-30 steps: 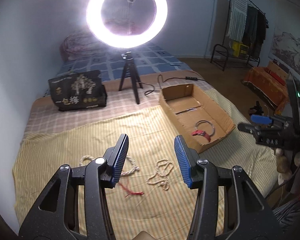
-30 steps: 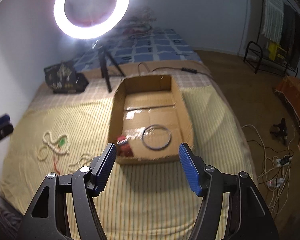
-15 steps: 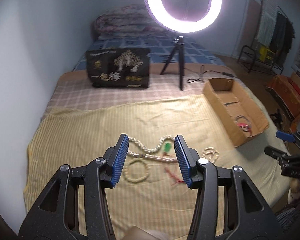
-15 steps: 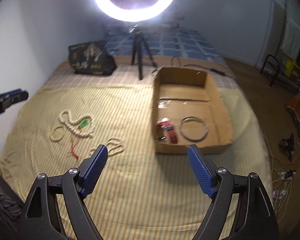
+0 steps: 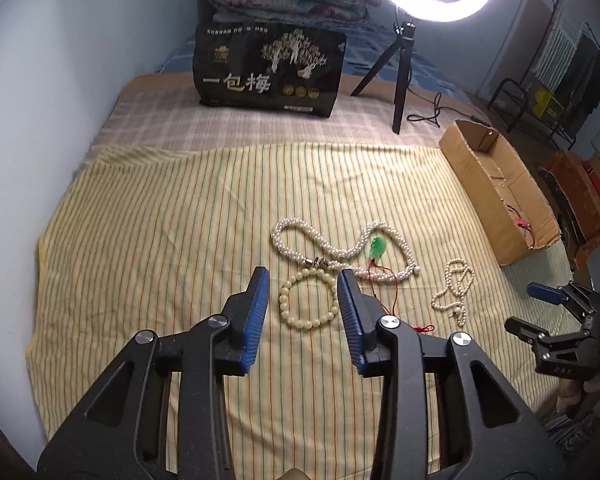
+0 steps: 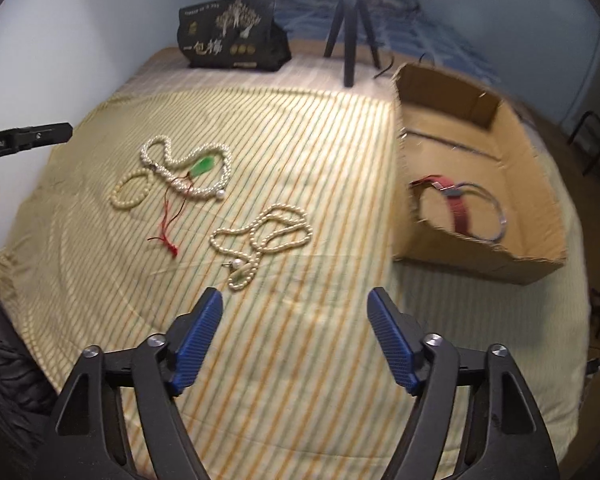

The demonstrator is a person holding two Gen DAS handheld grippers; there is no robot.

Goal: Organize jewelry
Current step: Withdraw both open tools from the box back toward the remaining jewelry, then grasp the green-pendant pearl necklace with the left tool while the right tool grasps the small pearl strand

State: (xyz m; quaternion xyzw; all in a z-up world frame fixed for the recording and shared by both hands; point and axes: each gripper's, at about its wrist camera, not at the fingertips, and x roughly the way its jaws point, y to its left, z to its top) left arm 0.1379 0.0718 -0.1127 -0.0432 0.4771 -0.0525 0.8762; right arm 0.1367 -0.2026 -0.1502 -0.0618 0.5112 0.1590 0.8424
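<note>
- Our left gripper (image 5: 302, 300) hangs over the striped sheet (image 5: 160, 240), its blue pads parted and holding nothing.
- Between the pads we see a cream bead bracelet (image 5: 308, 299).
- Just beyond it lies a thick pearl necklace (image 5: 342, 249) with a green pendant (image 5: 377, 246) on a red cord.
- To the right lies a thinner pearl strand (image 5: 454, 290).
- A cardboard box (image 5: 496, 188) sits at the sheet's right edge.
- Our right gripper (image 5: 540, 308) shows at far right.

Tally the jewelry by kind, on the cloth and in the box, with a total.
Pearl necklaces: 2
Bead bracelets: 1
Green pendants on red cord: 1
Red watches: 1
Metal bangles: 1
Total: 6
</note>
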